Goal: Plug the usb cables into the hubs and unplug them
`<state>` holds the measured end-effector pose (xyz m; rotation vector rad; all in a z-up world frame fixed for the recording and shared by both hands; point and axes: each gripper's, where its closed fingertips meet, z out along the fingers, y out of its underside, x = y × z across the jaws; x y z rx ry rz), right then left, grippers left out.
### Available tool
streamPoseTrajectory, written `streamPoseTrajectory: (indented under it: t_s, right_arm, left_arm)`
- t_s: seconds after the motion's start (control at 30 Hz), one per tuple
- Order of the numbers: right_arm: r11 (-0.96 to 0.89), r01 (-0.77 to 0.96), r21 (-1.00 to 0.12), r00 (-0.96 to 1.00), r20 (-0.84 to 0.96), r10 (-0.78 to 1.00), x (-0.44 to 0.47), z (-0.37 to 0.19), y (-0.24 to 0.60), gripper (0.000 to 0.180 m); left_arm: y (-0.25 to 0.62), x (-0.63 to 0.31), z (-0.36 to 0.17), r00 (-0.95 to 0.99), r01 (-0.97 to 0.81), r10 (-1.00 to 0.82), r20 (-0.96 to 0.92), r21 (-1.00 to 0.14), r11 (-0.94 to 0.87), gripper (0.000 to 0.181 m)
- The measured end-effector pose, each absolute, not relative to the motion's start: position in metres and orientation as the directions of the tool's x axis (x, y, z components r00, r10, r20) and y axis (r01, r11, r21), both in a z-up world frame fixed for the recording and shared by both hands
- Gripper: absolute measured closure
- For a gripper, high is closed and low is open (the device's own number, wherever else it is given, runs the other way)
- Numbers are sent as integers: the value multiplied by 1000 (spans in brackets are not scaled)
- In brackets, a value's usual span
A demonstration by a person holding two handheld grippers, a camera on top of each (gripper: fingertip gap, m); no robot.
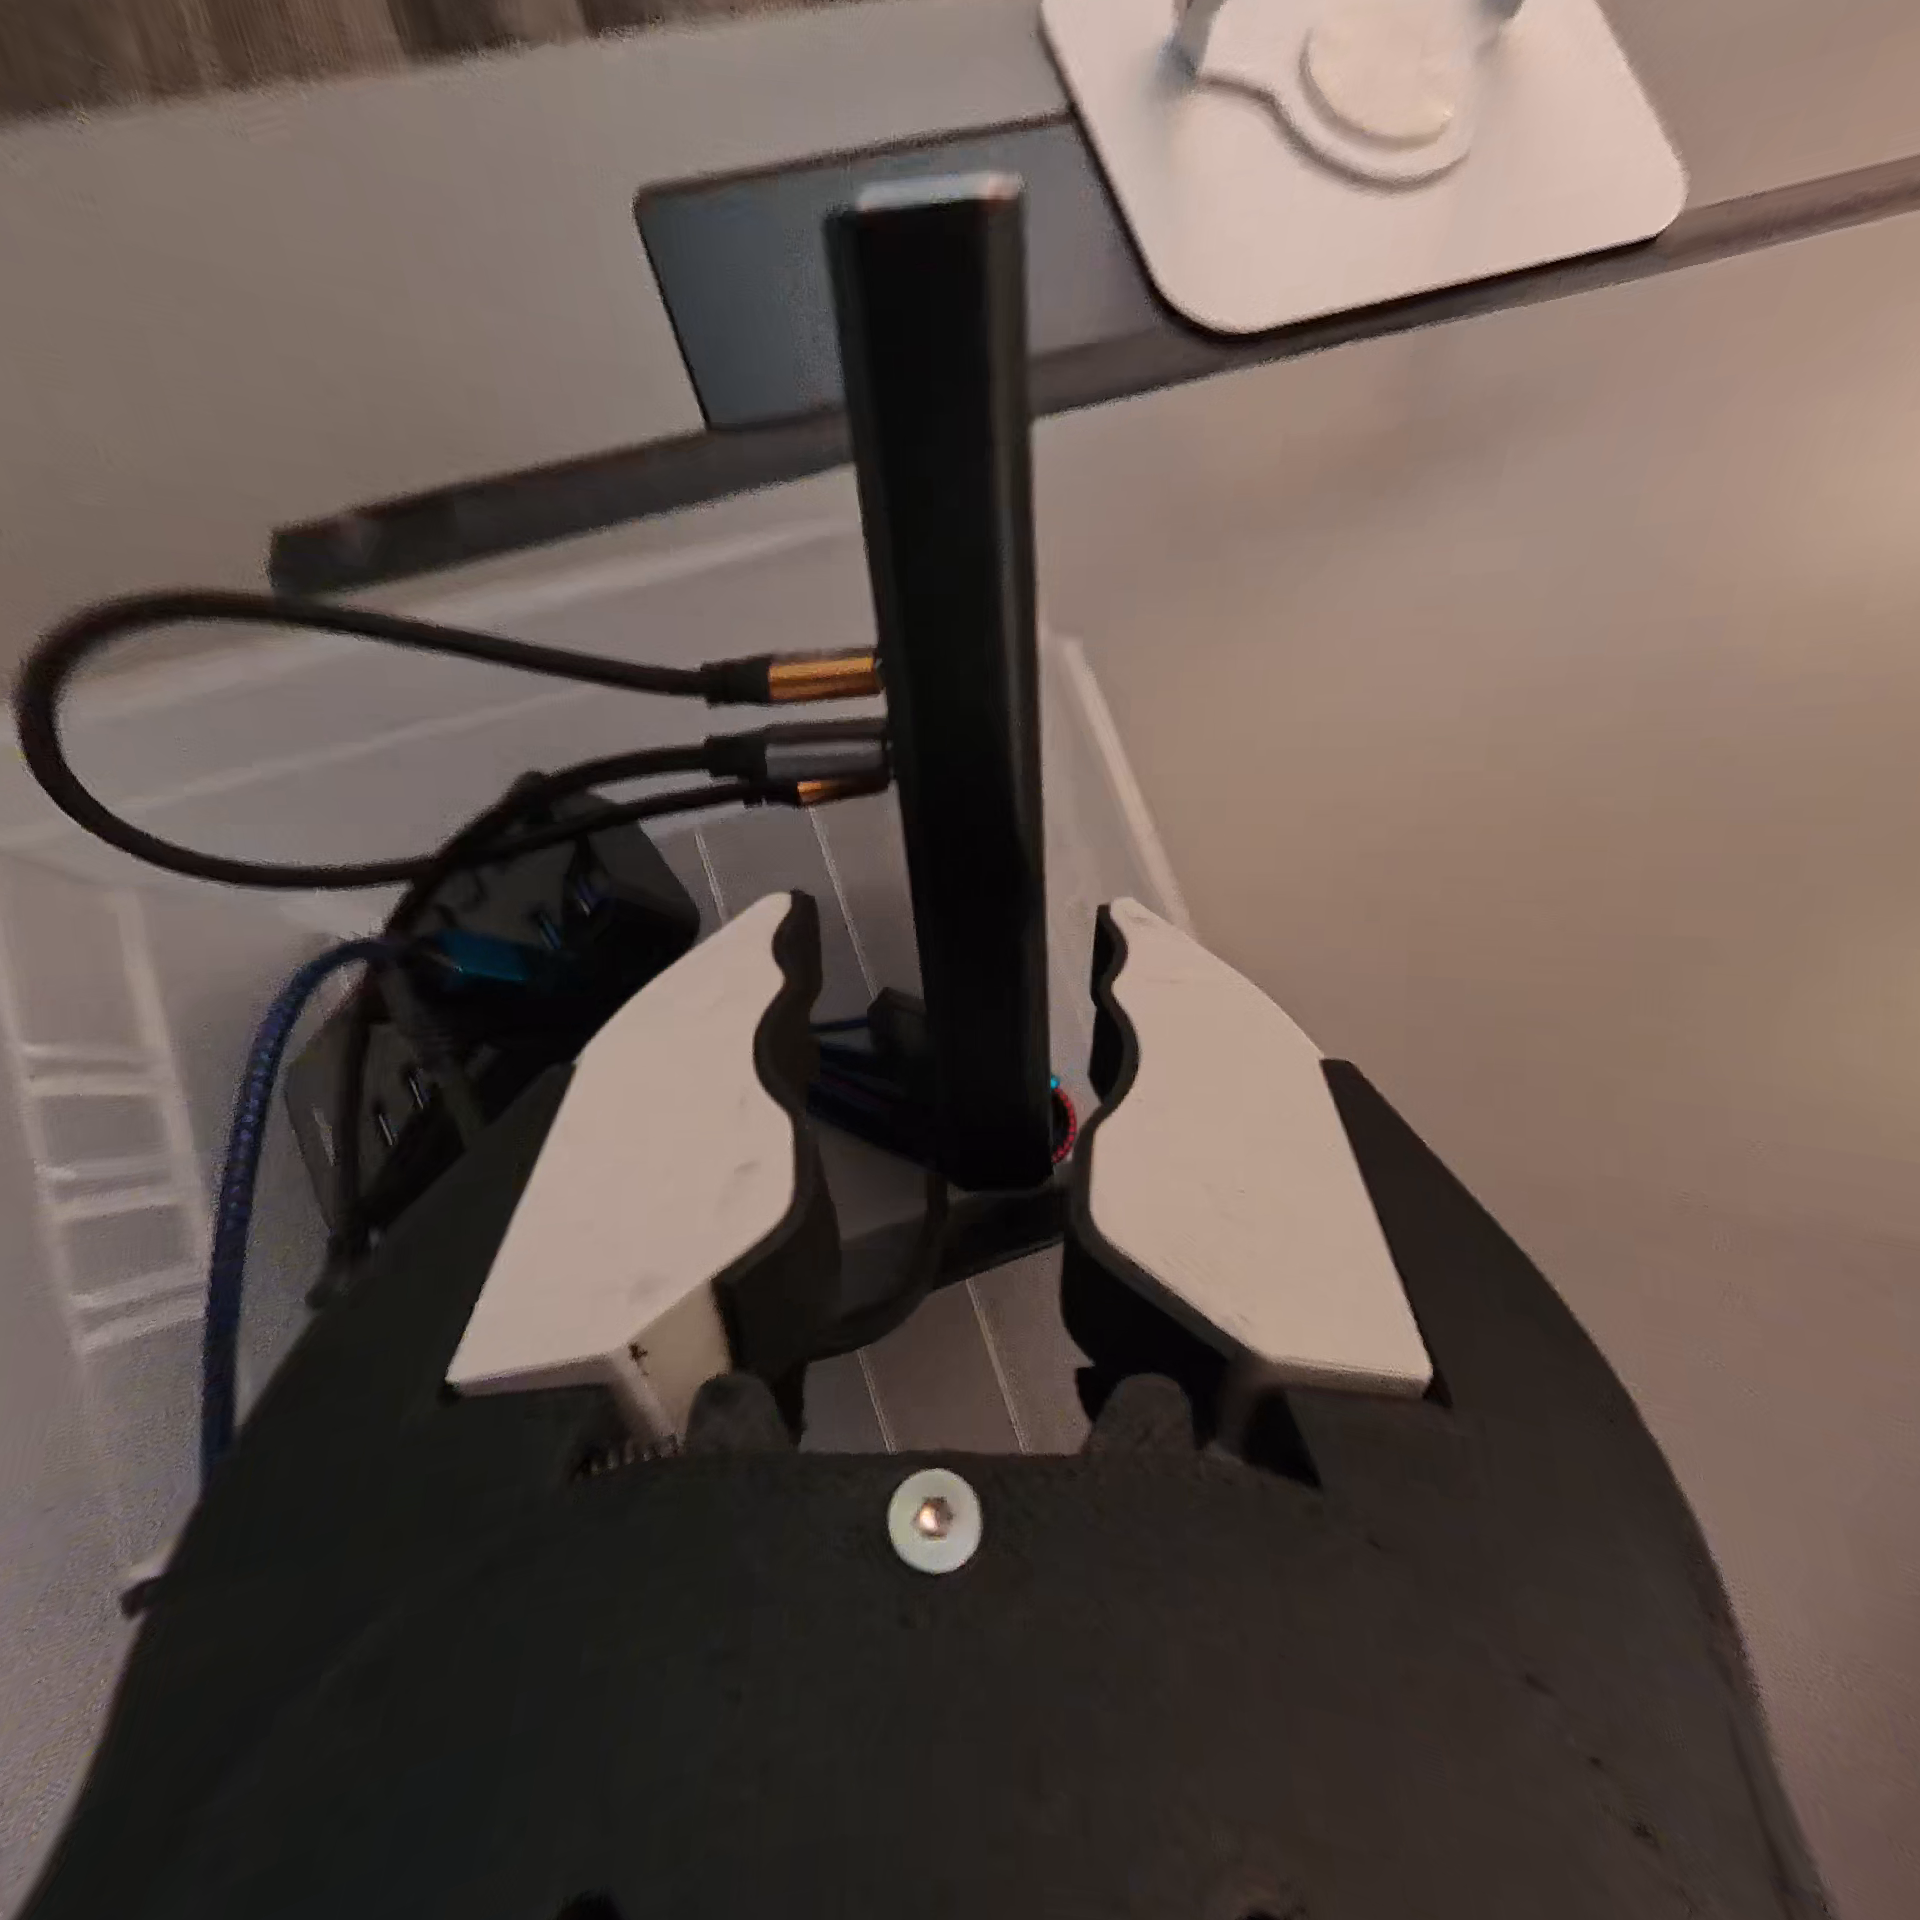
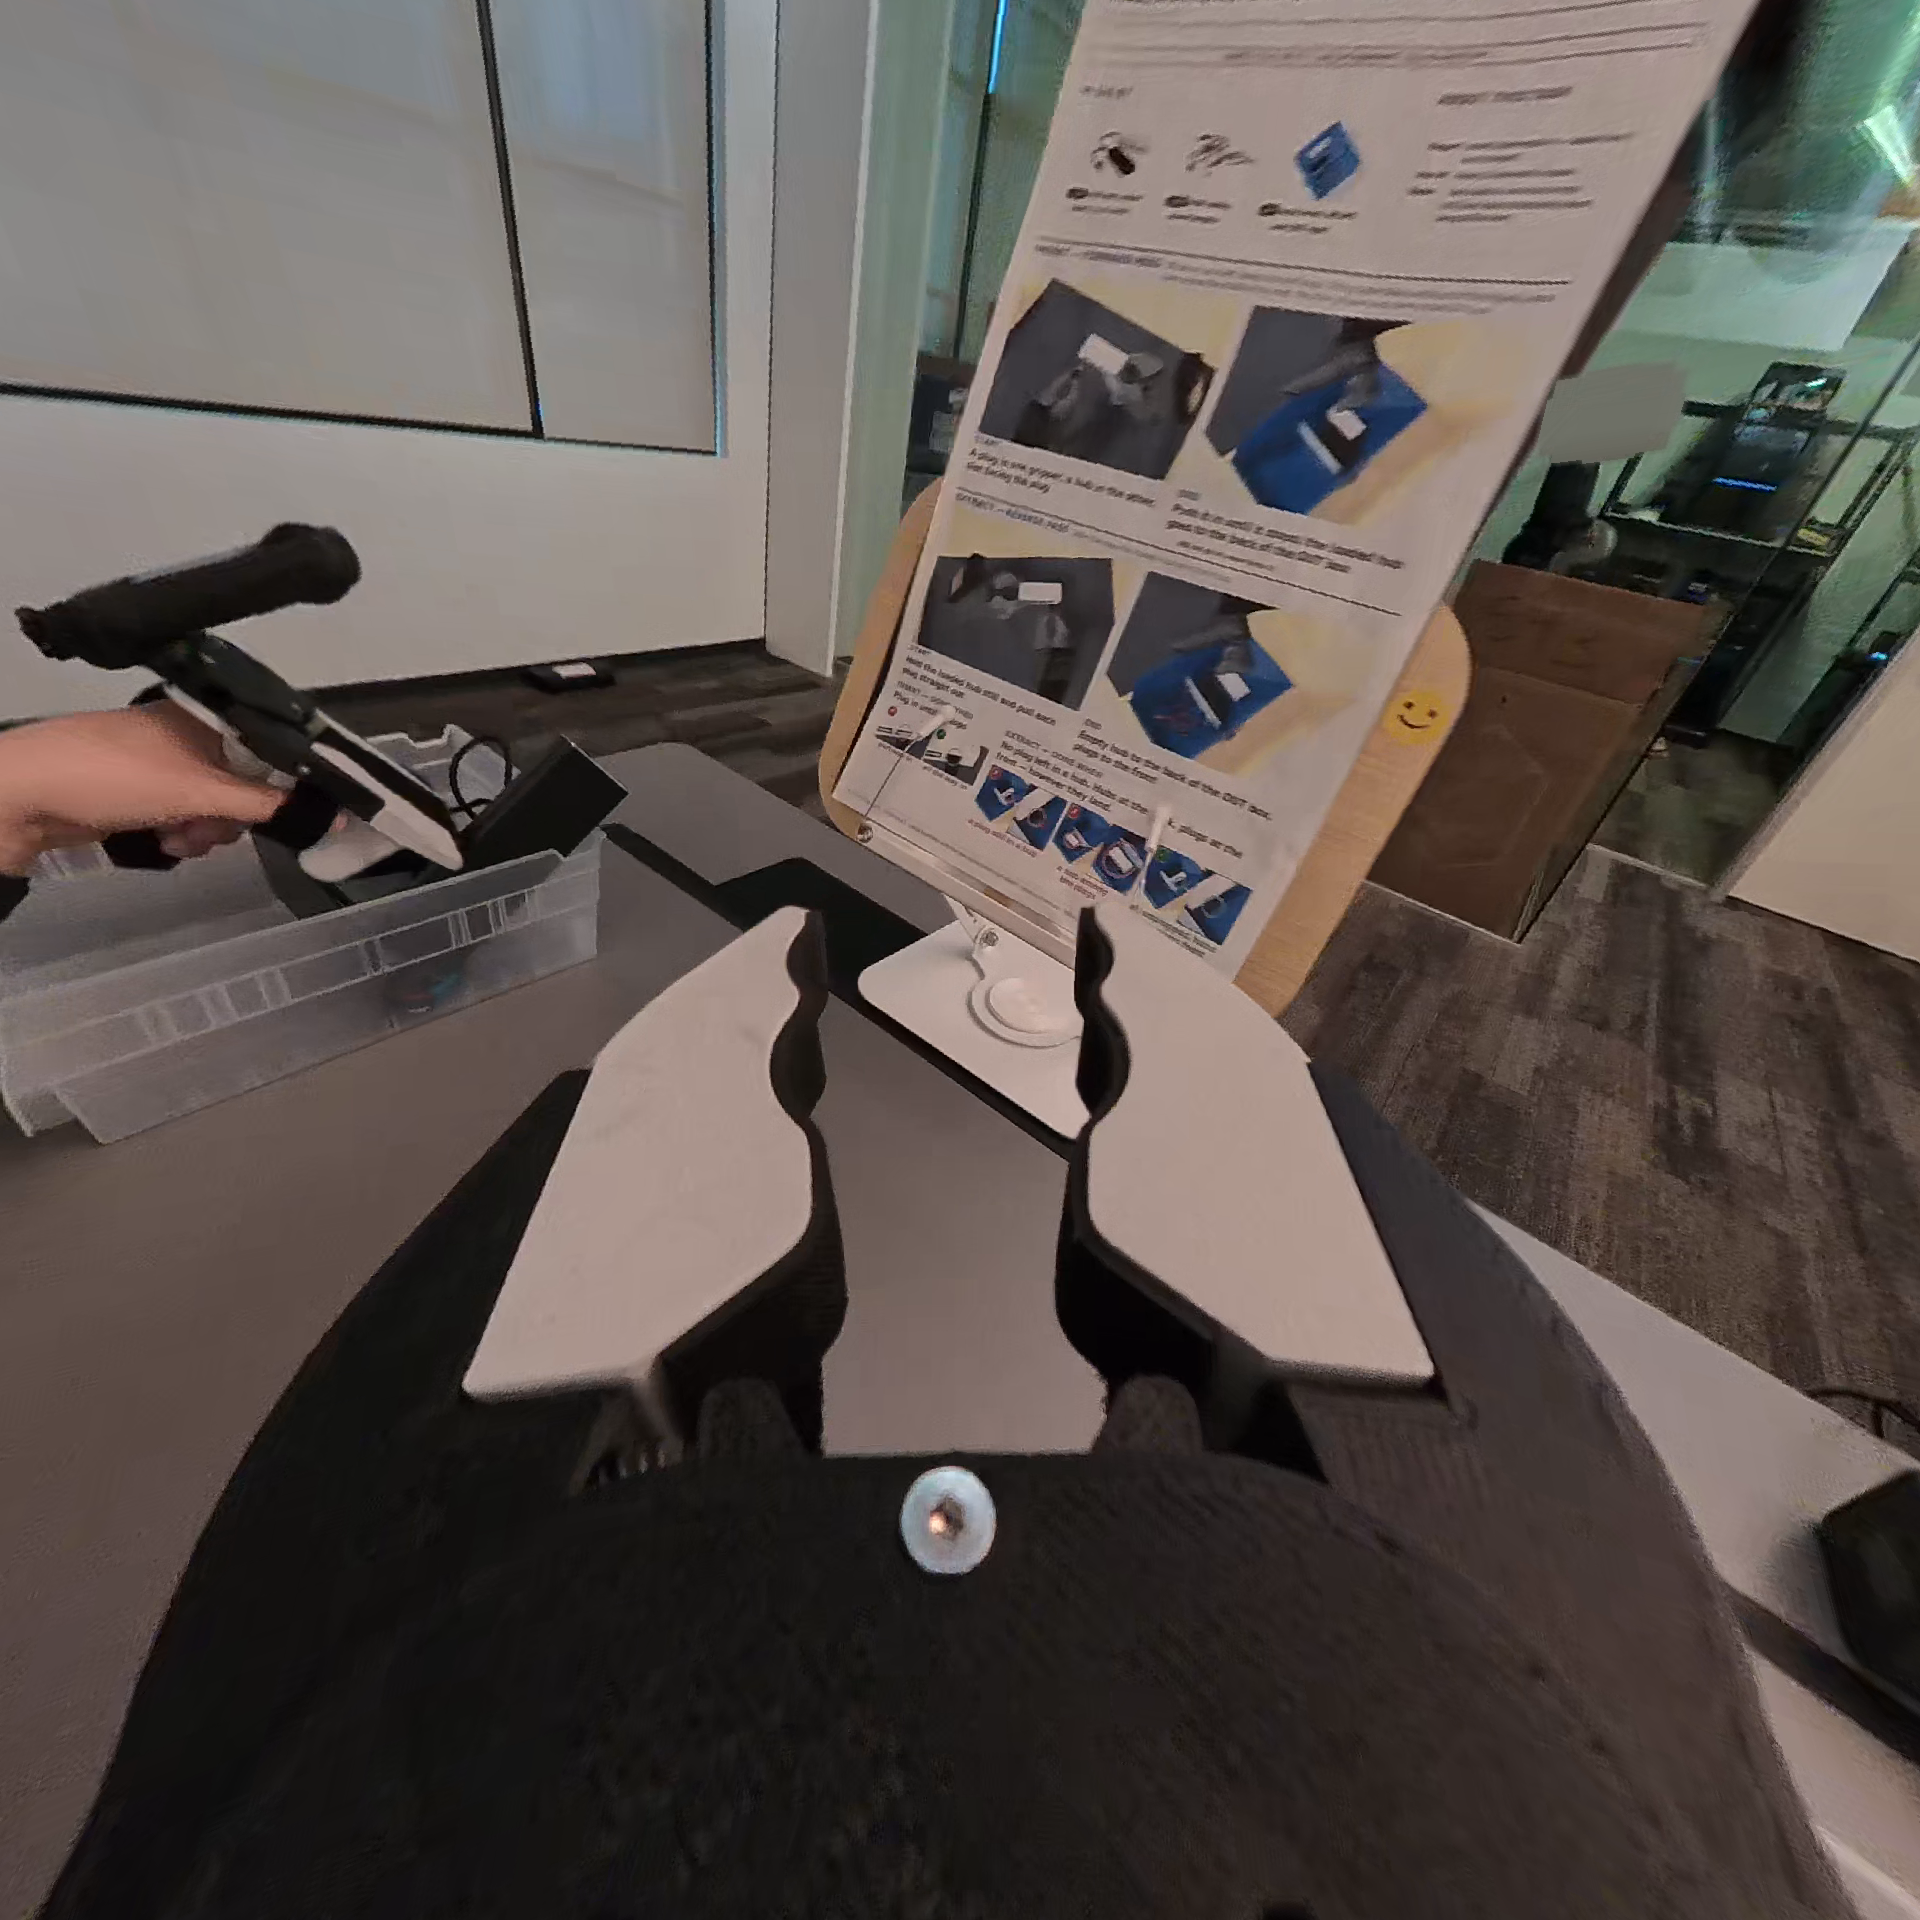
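A long black hub (image 1: 940, 623) stands upright between the fingers of my left gripper (image 1: 951, 914). The jaws are open, with a gap on each side of the hub. Three cables are plugged into the hub's left side: a gold plug (image 1: 826, 675), a grey plug (image 1: 805, 750) and a second gold plug (image 1: 826, 792). Two more black hubs (image 1: 561, 904) lie below in a clear bin (image 2: 312, 966), one with a blue plug (image 1: 468, 961) in it. In the right wrist view the left gripper (image 2: 416, 821) points down into the bin. My right gripper (image 2: 945, 935) is open and empty above the grey table (image 2: 260, 1247).
A blue braided cable (image 1: 239, 1143) hangs at the bin's left. A printed sheet (image 2: 1195, 468) stands on a white stand base (image 2: 997, 1008) at the table's far edge; the base also shows in the left wrist view (image 1: 1361, 156). A black device (image 2: 1870, 1600) lies at right. A hand (image 2: 104, 790) holds the left gripper. There is about 45 cm between the tips of the two grippers. My left gripper's tips are some 4 cm from the gold plug (image 1: 826, 675).
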<state>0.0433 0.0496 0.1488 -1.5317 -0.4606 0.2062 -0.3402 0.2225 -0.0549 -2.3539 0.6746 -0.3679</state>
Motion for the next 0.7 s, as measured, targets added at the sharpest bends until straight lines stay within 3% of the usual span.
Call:
streamPoseTrajectory:
  t_s: [0.23, 0.43, 0.7]
  right_arm:
    - [93, 191, -977, 862, 213, 460, 2, 147, 62, 133]
    - [97, 319, -943, 826, 326, 460, -7, 132, 68, 136]
    - [85, 497, -864, 756, 479, 445, -8, 111, 71, 138]
  left_arm:
    - [231, -340, -82, 848, -430, -530, 2, -582, -691, 126]
    - [234, -328, -83, 836, -379, -543, 79, -633, -675, 153]
    - [233, -327, -78, 792, -350, -583, 179, -649, -675, 154]
